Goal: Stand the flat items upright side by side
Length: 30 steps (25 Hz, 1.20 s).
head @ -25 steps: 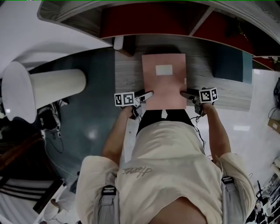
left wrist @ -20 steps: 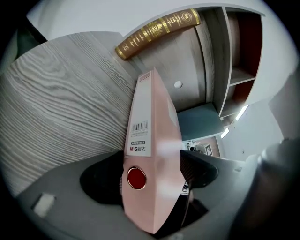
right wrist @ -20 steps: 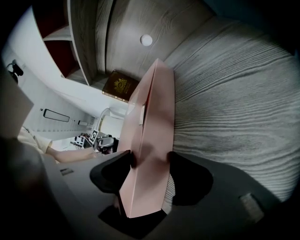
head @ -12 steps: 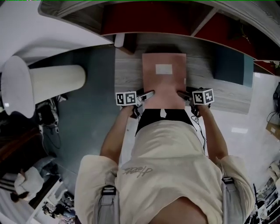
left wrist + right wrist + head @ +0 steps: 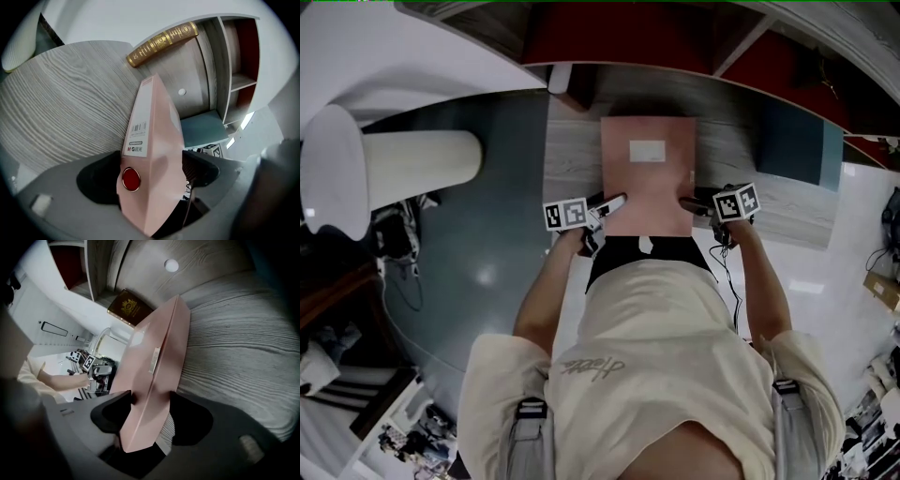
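Squarely, both forearms reach forward over the desk's (image 5: 570,155) front edge. The left gripper (image 5: 617,200) is clamped on the near left side of the pink file box (image 5: 649,173), and the right gripper (image 5: 686,202) grips its near right edge. The box lies broad face up mid-desk, placed as it was a second ago. Bare wood flanks it, and a gold-lettered book (image 5: 161,42) lies at the desk's back.

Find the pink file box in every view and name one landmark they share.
Head view: pink file box, upper centre.
Left gripper view: box at centre, edge-on, rising from the bottom.
Right gripper view: box at centre, slanting up to the right.
Shared landmark: the wood-grain desk, in all three.
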Available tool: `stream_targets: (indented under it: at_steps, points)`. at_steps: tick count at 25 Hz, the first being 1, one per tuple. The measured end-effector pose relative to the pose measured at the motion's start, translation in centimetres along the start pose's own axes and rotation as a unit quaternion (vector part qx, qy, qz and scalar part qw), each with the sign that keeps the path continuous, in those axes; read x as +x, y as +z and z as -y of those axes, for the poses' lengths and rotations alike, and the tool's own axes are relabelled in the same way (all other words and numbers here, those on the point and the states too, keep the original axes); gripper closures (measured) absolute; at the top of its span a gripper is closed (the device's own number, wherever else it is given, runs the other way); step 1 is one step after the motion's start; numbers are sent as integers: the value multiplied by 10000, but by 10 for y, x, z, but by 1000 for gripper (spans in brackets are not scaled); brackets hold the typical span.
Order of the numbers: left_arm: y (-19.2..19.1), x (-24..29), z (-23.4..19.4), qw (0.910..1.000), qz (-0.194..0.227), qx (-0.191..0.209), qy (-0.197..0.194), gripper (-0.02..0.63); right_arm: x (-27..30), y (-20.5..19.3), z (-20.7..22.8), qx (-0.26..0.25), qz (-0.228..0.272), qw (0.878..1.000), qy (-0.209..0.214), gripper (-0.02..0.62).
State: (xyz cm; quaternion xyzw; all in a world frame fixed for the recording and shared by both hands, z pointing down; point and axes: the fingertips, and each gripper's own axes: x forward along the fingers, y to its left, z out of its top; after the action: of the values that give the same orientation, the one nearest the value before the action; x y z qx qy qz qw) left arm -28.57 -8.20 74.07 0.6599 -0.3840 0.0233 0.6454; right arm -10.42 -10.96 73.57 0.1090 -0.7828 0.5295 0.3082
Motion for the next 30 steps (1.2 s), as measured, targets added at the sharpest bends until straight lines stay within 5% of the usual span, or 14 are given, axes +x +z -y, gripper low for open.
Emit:
stream_targets:
  at_steps: [8,14,21,26,28,30]
  points:
    - [-43,-23,-16,9974,34,-383,614,175,15,-13,-14,-423,-475,9976,260,337]
    - [-76,-33,-30,9951,101,-860,479,175,27,-19,-26,-601,-753,9945,420,339]
    - [-82,-37,-38,9935,228,-1062,-348,198,38,-23,-34,-666,-907,9928,418,341]
    - [-86,-62,-34,9969,-64,-550,-552,258,38,-29,-43,-526,-766,9947,444,334]
    - [-88,-70,-10,9879,-101,-745,-1354,276,34,-33,-49,-419,-613,9961,486,334]
    - [-88,-77,13,9683,-107,-966,-2301,259,30,-34,-59,-274,-329,9973,599,337]
